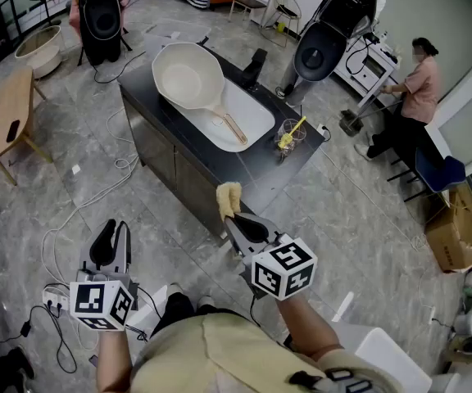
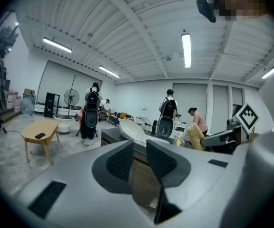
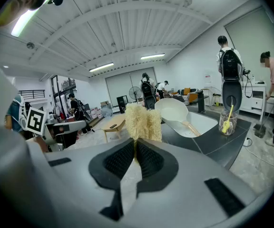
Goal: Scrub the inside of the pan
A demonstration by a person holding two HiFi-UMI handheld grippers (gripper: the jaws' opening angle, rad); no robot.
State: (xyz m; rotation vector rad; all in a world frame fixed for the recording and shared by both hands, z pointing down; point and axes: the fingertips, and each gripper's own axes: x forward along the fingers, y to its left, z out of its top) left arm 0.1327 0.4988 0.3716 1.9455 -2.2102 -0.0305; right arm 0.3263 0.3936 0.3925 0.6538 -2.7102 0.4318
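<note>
A cream pan (image 1: 188, 76) with a wooden handle lies tilted in the white sink (image 1: 252, 119) of a dark counter (image 1: 256, 170); it also shows in the right gripper view as the pan (image 3: 174, 112). My right gripper (image 1: 234, 219) is shut on a yellow fibrous scrubber (image 1: 229, 199), held short of the counter's near edge; the scrubber (image 3: 142, 123) sticks up from the jaws. My left gripper (image 1: 113, 237) hangs low at the left over the floor, its jaws slightly apart with nothing between them (image 2: 139, 163).
A glass cup with a yellow brush (image 1: 289, 136) stands on the counter right of the sink. A wooden side table (image 1: 8, 117) is at the left. Cables (image 1: 88, 199) trail across the floor. A person (image 1: 415, 88) works at the far right beside black stands.
</note>
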